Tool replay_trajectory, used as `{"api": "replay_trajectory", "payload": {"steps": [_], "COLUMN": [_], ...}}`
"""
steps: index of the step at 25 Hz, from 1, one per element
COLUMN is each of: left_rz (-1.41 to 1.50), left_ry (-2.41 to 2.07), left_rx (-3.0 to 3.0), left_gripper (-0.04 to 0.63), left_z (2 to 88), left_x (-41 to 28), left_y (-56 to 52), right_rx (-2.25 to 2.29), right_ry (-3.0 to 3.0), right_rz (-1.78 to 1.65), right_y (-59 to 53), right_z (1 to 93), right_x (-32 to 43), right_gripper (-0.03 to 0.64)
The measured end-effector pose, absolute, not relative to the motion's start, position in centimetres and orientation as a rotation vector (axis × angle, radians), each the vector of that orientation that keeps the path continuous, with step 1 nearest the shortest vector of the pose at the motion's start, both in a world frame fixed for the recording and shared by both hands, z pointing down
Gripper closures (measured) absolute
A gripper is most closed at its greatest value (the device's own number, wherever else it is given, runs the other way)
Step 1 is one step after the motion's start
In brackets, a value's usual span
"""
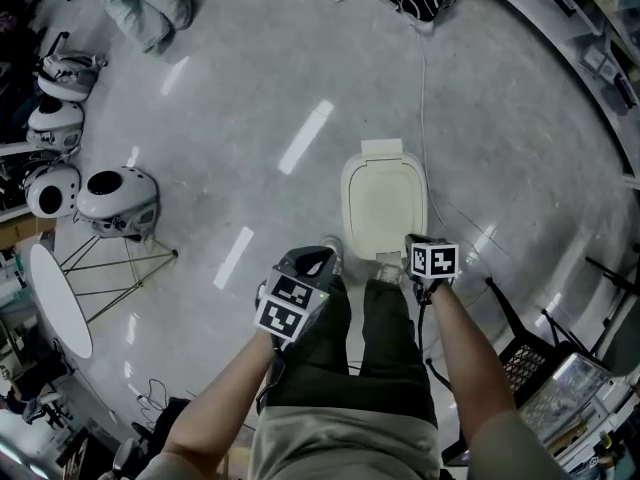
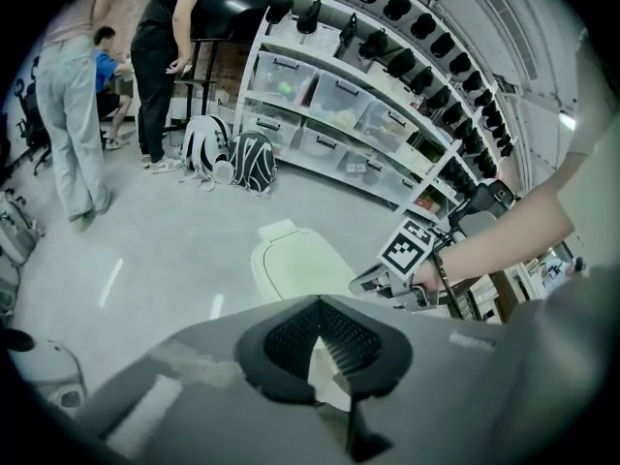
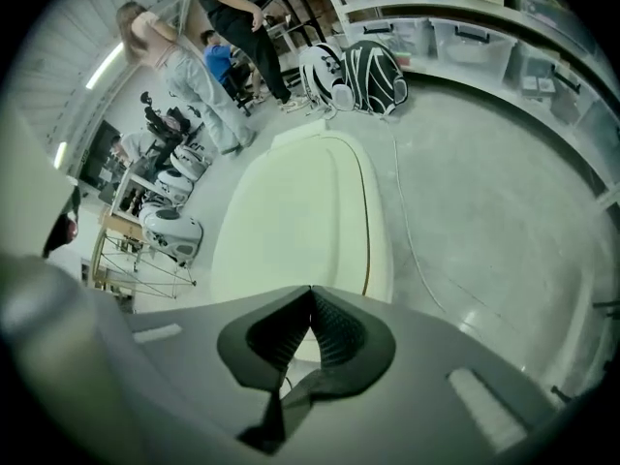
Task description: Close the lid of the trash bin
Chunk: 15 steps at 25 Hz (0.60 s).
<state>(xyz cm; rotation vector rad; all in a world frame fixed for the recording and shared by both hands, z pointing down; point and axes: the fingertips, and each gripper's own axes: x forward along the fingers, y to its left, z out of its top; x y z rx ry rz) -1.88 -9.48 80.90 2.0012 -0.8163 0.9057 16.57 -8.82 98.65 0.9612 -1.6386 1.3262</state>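
Note:
A cream trash bin (image 1: 383, 203) stands on the grey floor just ahead of my feet, and its lid lies flat down on the body. It also shows in the left gripper view (image 2: 295, 264) and fills the middle of the right gripper view (image 3: 295, 221). My left gripper (image 1: 320, 260) hovers at the bin's near left corner, shut with nothing in it (image 2: 318, 300). My right gripper (image 1: 412, 246) is held over the bin's near right edge, shut and holding nothing (image 3: 310, 291). Neither gripper visibly touches the lid.
White helmet-like shells (image 1: 118, 198) and a white oval table (image 1: 60, 298) stand at the left. A cable (image 1: 425, 108) runs along the floor past the bin. A black crate (image 1: 525, 363) is at the right. Backpacks (image 2: 242, 158), shelves (image 2: 368, 95) and people (image 2: 73, 114) are farther off.

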Motion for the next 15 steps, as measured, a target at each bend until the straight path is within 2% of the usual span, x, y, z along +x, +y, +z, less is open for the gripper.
{"api": "replay_trajectory", "payload": {"steps": [7, 15], "left_rz": [0.910, 0.839], "left_ry": [-0.851, -0.971], "left_rx": [1.984, 2.067], "left_gripper": [0.594, 0.594], "left_z": [80.7, 72.3], "left_x": [-2.4, -2.9], "left_y": [-9.4, -14.1], "right_rx": [0.897, 0.926], "right_ry": [-1.621, -1.892], "right_rz": [1.227, 1.143], "right_y": [-9.4, -14.2], "right_z": [98.4, 84.8], "right_x": [16.2, 12.4], "right_gripper": [0.614, 0.614]}}
